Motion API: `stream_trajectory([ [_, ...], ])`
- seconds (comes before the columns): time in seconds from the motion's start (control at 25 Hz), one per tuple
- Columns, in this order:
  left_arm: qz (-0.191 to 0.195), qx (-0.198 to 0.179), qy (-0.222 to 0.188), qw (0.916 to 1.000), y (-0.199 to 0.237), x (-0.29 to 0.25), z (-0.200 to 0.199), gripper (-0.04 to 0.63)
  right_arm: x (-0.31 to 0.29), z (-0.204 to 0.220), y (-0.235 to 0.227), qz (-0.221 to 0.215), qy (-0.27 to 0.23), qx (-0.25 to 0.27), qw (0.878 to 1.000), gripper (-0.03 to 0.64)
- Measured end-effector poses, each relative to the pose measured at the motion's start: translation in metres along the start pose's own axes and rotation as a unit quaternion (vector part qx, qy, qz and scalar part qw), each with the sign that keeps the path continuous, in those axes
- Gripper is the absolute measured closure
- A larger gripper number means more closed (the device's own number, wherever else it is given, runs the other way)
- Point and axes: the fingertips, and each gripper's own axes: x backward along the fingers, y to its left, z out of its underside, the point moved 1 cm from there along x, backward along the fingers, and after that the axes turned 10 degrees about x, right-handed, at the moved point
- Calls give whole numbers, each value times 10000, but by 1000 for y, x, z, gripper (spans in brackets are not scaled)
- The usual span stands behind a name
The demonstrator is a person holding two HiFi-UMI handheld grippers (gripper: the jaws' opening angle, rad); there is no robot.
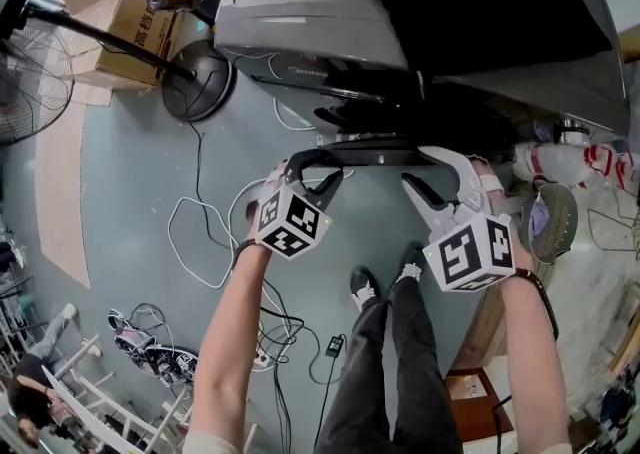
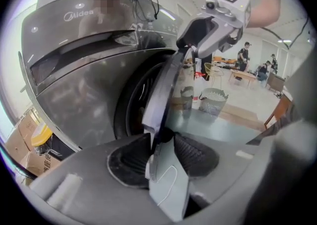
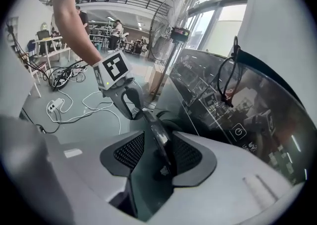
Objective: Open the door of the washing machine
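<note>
Door [image 1: 375,154] of the washing machine [image 1: 310,2]: found ajar, not shut. In the head view it is seen edge-on as a dark bar standing out from the machine's front. In the left gripper view a dark gap onto the drum opening [image 2: 132,101] is seen behind the door's rim. The latch is therefore judged released. What is left is judged to be the swing out to full width, since the door stands only partway out.

Appearance: a round door is noted, with a grey rim and a dark, glossy, see-through centre. The cabinet is dark grey and curved, with a control panel across the top.

Left tongs [image 1: 322,164]: the door's rim is held between the two pads, which appear pressed on either face in the left gripper view. Right tongs [image 1: 425,170]: likewise clamped on the rim, further along the same edge; the rim is seen lying against the pads in the right gripper view. Each gripper is visible in the other's view, near one another on the door.

Surroundings: the machine stands on a grey-green floor [image 1: 130,172]. White cables [image 1: 200,232] trail to the left, and a standing fan [image 1: 195,77] and cardboard boxes [image 1: 140,27] are noted beyond.
</note>
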Motion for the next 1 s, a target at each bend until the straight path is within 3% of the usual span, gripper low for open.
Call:
stream_trajectory([
  [0.48, 186, 335, -68, 9992, -44, 20, 20, 414, -3, -24, 31, -478, 126, 659, 9966, 454],
  [0.76, 281, 679, -311, 9968, -72, 23, 26, 418, 1, -16, 56, -1045, 369, 1141, 9873, 454],
  [1.0, 432, 836, -443, 9946, -86, 30, 35, 422, 1, -25, 73, -1634, 534, 1582, 9723, 453],
])
